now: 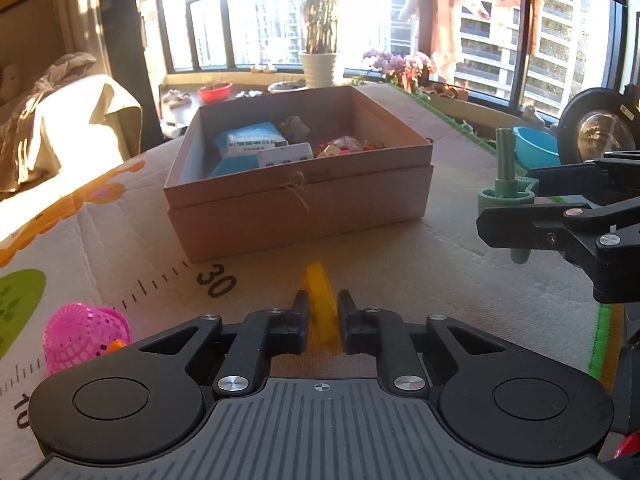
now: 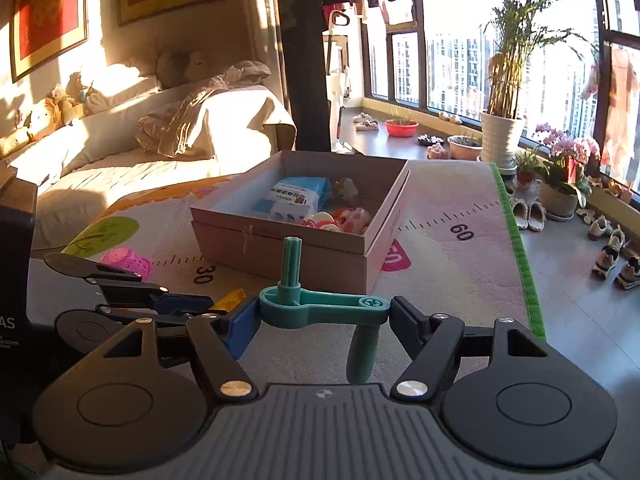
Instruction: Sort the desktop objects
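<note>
My left gripper (image 1: 323, 304) is shut on a flat yellow plastic piece (image 1: 320, 300), held edge-on just above the mat. In the right wrist view this yellow piece (image 2: 230, 298) shows at the tips of the left gripper (image 2: 222, 306). My right gripper (image 2: 324, 312) is shut on a green crank handle (image 2: 320, 310), its pads pressing on the two ends. The crank's ribbed shaft points up and its grip hangs down. From the left wrist view, the right gripper (image 1: 508, 204) and crank (image 1: 505, 184) are at the right. The open cardboard box (image 1: 300, 204) (image 2: 280, 256) lies ahead of both.
The box holds a blue packet (image 1: 250, 140), a white item and pink toys (image 2: 354, 218). A pink mesh basket (image 1: 86, 334) (image 2: 126, 260) lies on the mat at the left. The mat's green edge (image 2: 520, 248) marks the table's right side, with floor, shoes and plant pots beyond.
</note>
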`<state>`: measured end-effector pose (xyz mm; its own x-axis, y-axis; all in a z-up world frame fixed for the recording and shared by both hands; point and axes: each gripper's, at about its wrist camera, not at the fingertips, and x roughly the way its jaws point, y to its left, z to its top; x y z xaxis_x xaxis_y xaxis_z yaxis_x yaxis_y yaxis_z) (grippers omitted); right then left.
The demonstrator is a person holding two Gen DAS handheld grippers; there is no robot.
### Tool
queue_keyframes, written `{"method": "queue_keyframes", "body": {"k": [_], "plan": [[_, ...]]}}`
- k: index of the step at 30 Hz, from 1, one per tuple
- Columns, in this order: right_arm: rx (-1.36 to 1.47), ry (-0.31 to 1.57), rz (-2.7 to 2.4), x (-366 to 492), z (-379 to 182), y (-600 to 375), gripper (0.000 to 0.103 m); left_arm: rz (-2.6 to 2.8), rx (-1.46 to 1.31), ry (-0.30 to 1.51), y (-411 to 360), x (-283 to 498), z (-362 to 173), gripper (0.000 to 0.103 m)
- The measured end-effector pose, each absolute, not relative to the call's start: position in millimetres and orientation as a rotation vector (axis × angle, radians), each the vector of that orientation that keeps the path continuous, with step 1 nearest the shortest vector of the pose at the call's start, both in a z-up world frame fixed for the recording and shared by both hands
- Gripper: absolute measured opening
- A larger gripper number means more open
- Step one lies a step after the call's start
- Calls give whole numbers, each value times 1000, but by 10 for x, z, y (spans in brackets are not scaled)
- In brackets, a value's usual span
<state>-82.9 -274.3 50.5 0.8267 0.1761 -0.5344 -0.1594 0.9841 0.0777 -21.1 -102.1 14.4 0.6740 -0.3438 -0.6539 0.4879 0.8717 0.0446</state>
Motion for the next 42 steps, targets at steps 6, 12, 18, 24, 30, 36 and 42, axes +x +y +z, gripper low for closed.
{"method": "queue_keyframes", "body": {"k": [6, 12, 18, 24, 30, 36, 42], "plan": [[32, 504, 208, -867, 744, -2752, 71, -470, 194, 587, -969, -295, 492, 14], [45, 421, 219, -613, 1087, -2826, 71, -464, 203, 451, -1044, -72, 919, 14], [157, 477, 229, 239, 1227, -2935, 71, -386, 233, 454, -1231, 551, 850, 15], [186, 591, 192, 988, 987, -2890, 72, -360, 165, 555, -1044, 653, 660, 54], [219, 592, 155, 799, 844, -3009, 72, -396, 127, 611, -718, 96, 595, 78], [104, 575, 144, 329, 727, -2839, 73, -384, 171, 638, -506, -382, 456, 84], [-41, 548, 240, -133, 642, -2360, 74, -352, 153, 658, -216, -836, 364, 93]]}}
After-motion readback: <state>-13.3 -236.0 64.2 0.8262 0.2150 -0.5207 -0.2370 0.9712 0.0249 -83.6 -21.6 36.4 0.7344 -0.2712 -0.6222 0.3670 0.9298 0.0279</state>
